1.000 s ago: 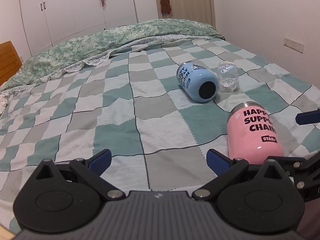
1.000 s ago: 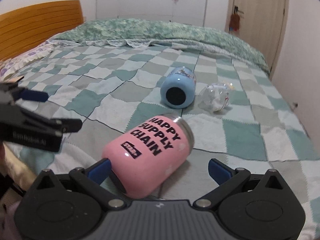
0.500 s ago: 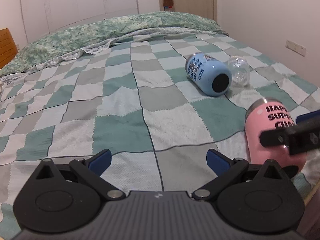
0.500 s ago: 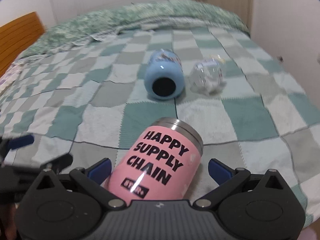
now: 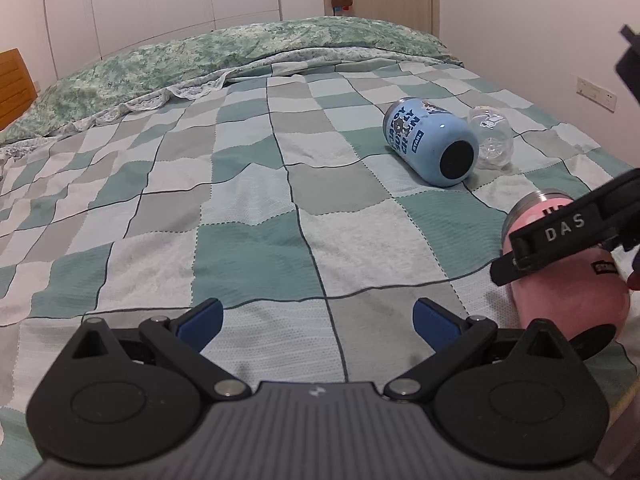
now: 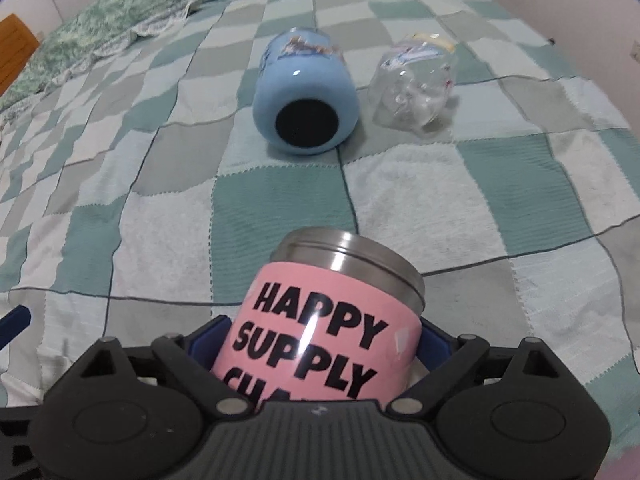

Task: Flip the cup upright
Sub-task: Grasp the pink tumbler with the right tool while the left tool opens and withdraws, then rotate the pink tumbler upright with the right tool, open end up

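Observation:
A pink cup with black "HAPPY SUPPLY CHAIN" lettering and a steel rim lies on its side on the checked bedspread, rim pointing away. My right gripper has a blue pad against each side of it. In the left wrist view the pink cup sits at the right edge with the right gripper's black finger across it. My left gripper is open and empty over the bedspread, left of the cup.
A blue cup lies on its side farther up the bed, base toward me, next to a clear glass jar. Both show in the right wrist view: blue cup, jar. A wall stands to the right.
My right gripper moved forward around the pink cup and its fingers closed in against its sides. The left gripper shifted a little left, staying open.

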Motion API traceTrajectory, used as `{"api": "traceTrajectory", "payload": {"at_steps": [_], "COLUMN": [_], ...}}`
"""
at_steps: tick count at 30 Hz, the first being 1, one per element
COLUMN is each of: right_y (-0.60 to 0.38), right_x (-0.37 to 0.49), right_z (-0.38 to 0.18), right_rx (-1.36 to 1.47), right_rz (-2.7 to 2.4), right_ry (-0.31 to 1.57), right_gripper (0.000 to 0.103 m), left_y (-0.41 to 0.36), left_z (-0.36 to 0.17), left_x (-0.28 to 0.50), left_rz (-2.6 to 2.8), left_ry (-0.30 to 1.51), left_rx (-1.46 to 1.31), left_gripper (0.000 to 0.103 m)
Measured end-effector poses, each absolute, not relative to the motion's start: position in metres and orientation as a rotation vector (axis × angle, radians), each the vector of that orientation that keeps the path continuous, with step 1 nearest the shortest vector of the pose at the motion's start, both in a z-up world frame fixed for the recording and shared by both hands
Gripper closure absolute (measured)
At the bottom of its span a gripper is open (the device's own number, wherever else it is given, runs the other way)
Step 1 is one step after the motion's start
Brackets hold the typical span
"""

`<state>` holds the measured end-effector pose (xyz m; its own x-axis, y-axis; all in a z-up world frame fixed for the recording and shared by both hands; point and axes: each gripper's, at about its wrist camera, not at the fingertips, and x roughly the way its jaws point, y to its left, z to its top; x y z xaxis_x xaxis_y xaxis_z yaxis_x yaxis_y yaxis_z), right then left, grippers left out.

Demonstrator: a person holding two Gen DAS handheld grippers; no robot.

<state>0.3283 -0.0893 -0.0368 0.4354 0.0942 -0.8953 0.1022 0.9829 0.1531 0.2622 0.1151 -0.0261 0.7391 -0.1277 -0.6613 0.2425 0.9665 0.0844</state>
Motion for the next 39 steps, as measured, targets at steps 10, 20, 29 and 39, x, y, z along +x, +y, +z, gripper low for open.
{"api": "traceTrajectory", "payload": {"at_steps": [10, 20, 29, 39], "right_y": [-0.088, -0.086, -0.073, -0.059], "right_x": [0.295, 0.252, 0.227, 0.250], "right_z": [-0.020, 0.005, 0.010, 0.001], "right_rx": [0.096, -0.007, -0.157, -0.172], "right_rz": [0.156, 0.276, 0.289, 0.332], "right_ry": [0.962, 0.715, 0.440, 0.455], "right_gripper": [0.011, 0.016, 0.016, 0.016], "left_y": [0.110, 0.115, 0.117, 0.121], "left_z": [-0.020, -0.007, -0.003, -0.008], "left_x": [0.255, 0.234, 0.228, 0.229], "left_rz": [-0.215, -0.192, -0.181, -0.163], "left_ry": [0.699, 0.675, 0.682, 0.706], "left_rx": [0.168, 0.159, 0.173, 0.170], "left_gripper": [0.000, 0.000, 0.000, 0.000]}}
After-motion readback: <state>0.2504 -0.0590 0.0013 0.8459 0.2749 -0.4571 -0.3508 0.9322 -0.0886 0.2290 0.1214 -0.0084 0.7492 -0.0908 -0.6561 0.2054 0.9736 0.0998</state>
